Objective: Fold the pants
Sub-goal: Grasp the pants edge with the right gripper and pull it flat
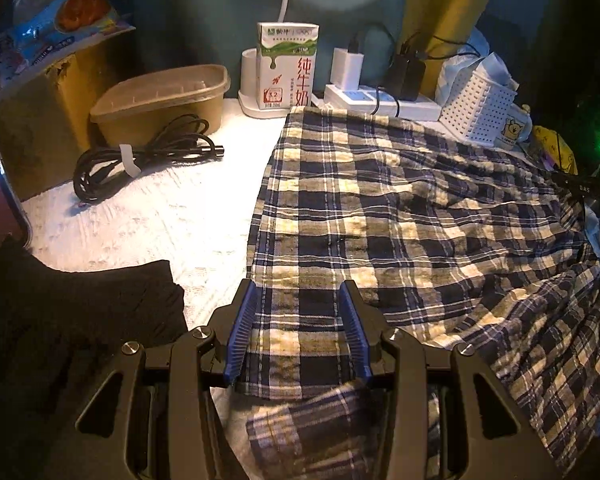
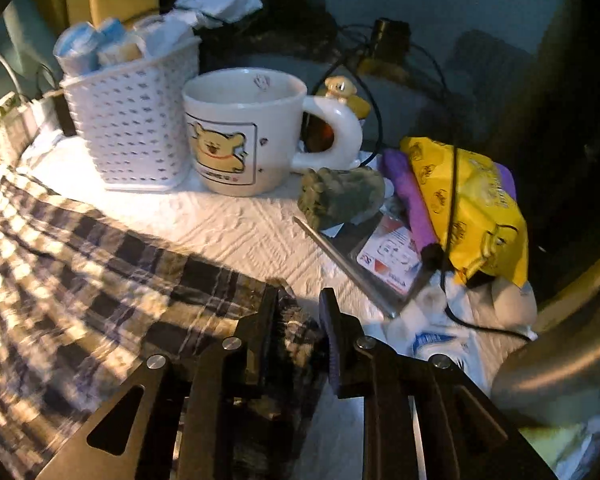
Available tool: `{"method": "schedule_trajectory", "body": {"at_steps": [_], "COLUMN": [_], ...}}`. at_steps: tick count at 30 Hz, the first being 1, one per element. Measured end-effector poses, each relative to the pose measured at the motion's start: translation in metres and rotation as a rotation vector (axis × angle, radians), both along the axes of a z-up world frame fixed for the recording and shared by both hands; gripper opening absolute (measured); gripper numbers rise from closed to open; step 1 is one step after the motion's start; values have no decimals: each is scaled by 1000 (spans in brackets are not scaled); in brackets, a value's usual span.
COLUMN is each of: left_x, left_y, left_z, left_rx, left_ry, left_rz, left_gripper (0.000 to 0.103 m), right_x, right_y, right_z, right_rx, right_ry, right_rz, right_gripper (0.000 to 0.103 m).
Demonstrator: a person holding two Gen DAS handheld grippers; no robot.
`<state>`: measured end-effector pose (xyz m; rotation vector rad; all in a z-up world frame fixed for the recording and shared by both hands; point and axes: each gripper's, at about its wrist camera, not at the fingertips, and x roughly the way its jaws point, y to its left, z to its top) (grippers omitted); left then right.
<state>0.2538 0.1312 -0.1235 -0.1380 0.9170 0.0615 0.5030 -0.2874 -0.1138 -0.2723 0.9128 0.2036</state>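
**Ana:** Both sets of jaws stand apart, as far as I can see. On the left gripper (image 1: 302,328) the two blue pads straddle a strip of the plaid pants (image 1: 400,216) with cloth showing across the whole gap, and neither pad visibly pinches it.

**Ben:** And the right gripper (image 2: 298,328)?

**Ana:** Narrower gap. A corner of the same pants (image 2: 100,280) lies between its fingers against the left one; the other finger stands clear of the cloth. That view is blurred, so I would not swear to the contact.

**Ben:** Where do the pants lie?

**Ana:** One pair, spread flat on the white textured cover (image 1: 160,208), running from the left gripper toward the back and off to the right, with a folded-under edge just below the left jaws.

**Ben:** Count the rest for me.

**Ana:** Left view: one milk carton (image 1: 287,66) upright at the back, one lidded brown food tub (image 1: 160,98), one coiled black cable (image 1: 140,156) in front of the tub, one white power strip (image 1: 380,100) carrying one white charger (image 1: 347,67) and two black plugs (image 1: 406,74), and one dark folded garment (image 1: 80,312) at the lower left.

**Ben:** Right view?

**Ana:** One white perforated basket (image 2: 136,128) with rolled items inside, one bear-print mug (image 2: 248,132) touching its side, one yellow packet (image 2: 472,208), and one grey-green lump (image 2: 342,196) in front of the mug.
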Motion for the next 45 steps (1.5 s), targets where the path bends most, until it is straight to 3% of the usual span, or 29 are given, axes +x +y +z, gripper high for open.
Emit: {"method": "schedule_trajectory", "body": {"at_steps": [2,3,5,9,13,15,17,27,36,45], "left_x": [-4,-6,-10,-14,-14,-15,-16,-34,-72,-115], "left_y": [-2,-4,-9,-18,-18,-18,-19,-19,-31,-49], "left_z": [2,3,3,-3,-18,-21,-21,-10,11,8], "left_rx": [-1,-2,-2,6,8,45,57,120,57,17], "left_ry": [-9,-13,-16,-2,28,10,11,-26,-97,-127], "left_rz": [-7,-13,-29,-61,-66,-62,-60,-53,-96,-144], "left_gripper": [42,42,42,42,43,43,43,43,44,51], "right_x": [-16,-27,-47,-82,-101,-105,-105,-135,-187,-238], "right_y": [-2,0,0,8,12,9,-2,-37,-50,-58], "right_z": [10,15,23,26,4,-7,-16,-8,13,20], "right_rx": [19,31,60,53,-34,-67,-49,-40,12,15], "right_ry": [-14,-20,-36,-28,8,11,39,14,-55,-79], "right_rz": [2,5,15,60,76,63,32,-61,-106,-126], "right_gripper": [49,70,81,81,81,81,81,81,81,81]}}
